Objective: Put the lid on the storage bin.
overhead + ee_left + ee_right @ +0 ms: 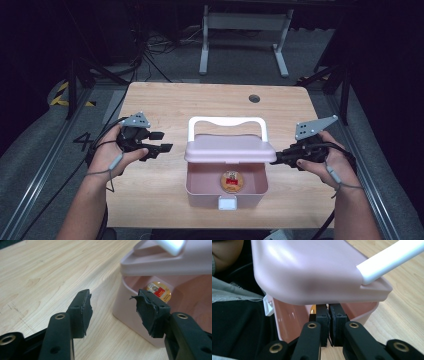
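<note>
Right gripper is clamped on the raised lid edge of the pink box. Left gripper is held open and empty, just beside the box.

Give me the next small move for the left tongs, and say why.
Probably ease the open left tongs toward the pink box to steady it: the shut right tongs prop its lid half up, with a round tin inside.

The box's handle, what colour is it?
White; the handle on the pink box shows best in the high view.
</note>
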`<state>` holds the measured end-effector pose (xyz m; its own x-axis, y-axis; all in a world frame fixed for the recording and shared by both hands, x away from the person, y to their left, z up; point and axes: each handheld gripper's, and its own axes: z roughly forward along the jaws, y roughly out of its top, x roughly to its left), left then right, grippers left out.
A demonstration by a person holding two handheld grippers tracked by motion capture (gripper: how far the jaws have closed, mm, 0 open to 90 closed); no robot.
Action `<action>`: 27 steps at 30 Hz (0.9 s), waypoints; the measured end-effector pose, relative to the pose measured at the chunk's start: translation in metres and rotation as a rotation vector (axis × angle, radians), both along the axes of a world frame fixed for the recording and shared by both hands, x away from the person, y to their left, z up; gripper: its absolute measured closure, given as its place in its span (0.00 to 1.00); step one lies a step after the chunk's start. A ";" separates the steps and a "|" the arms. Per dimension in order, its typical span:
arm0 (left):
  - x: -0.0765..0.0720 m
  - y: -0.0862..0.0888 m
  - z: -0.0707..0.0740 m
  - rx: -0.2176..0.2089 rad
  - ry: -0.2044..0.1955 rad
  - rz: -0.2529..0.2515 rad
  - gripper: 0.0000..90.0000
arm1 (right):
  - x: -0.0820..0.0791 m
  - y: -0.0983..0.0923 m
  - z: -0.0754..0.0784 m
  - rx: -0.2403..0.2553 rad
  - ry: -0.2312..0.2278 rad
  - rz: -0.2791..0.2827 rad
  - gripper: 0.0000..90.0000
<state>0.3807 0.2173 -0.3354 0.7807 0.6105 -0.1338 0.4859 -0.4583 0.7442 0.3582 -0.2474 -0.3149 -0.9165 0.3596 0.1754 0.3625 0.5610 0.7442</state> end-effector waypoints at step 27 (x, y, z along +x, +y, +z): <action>0.023 0.003 -0.024 0.000 0.081 0.009 0.50 | -0.016 0.015 -0.009 -0.152 0.058 0.144 0.95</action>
